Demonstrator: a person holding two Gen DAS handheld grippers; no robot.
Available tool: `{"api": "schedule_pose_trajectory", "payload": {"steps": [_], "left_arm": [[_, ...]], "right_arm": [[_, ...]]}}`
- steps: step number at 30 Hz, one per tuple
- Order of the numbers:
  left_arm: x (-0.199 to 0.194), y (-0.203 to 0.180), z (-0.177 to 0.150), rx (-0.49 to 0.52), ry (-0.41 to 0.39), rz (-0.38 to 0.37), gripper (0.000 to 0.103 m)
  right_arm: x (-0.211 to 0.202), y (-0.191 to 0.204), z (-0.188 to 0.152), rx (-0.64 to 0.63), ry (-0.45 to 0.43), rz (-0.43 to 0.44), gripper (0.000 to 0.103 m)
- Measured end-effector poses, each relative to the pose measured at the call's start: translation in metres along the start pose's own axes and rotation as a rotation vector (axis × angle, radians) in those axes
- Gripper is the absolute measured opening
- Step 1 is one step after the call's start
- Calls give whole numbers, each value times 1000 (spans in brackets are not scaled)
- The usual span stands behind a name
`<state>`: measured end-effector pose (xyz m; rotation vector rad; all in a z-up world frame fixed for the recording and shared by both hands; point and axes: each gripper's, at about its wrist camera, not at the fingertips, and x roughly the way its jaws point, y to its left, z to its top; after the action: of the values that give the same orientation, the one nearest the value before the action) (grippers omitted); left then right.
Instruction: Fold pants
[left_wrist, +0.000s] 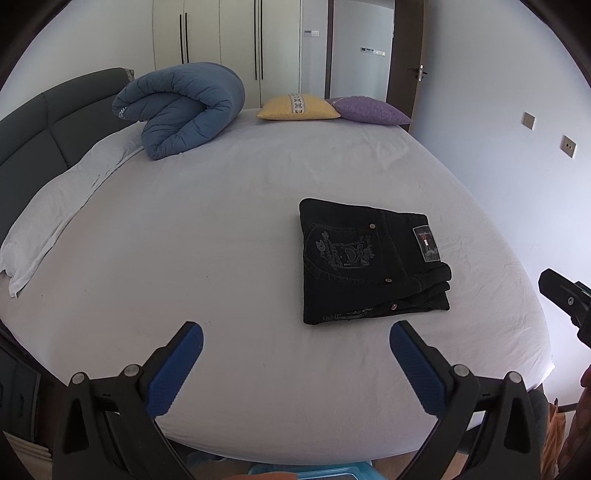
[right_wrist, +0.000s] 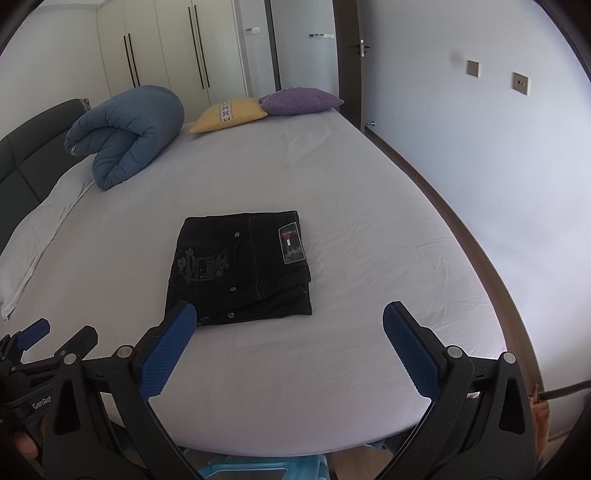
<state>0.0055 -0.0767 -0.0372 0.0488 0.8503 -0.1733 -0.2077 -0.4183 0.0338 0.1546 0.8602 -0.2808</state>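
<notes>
— Where are the pants?

— The black pants (right_wrist: 240, 267) lie folded in a flat square on the white bed sheet (right_wrist: 332, 184), near the bed's front edge.

— And my claws?

— I see my left gripper (left_wrist: 295, 356) spread wide, holding nothing, above the sheet. My right gripper (right_wrist: 284, 339) is wide too, empty. A rolled blue quilt (left_wrist: 181, 107) and two pillows (left_wrist: 299, 107) sit far back.

The right gripper (left_wrist: 569, 302) is cut off by the left wrist view's edge; the pants' (right_wrist: 240, 269) label print is unreadable
</notes>
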Motion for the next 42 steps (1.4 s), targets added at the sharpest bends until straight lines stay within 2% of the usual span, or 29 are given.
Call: {"api": "schedule_pose_trajectory", "payload": {"steps": [16, 42], "left_arm": [[0, 0, 0, -8, 5, -5, 103], [4, -3, -2, -7, 15, -10, 103]], "right_arm": [[1, 21, 0, -29, 3, 7, 103], [-5, 27, 1, -43, 10, 9, 103]]}}
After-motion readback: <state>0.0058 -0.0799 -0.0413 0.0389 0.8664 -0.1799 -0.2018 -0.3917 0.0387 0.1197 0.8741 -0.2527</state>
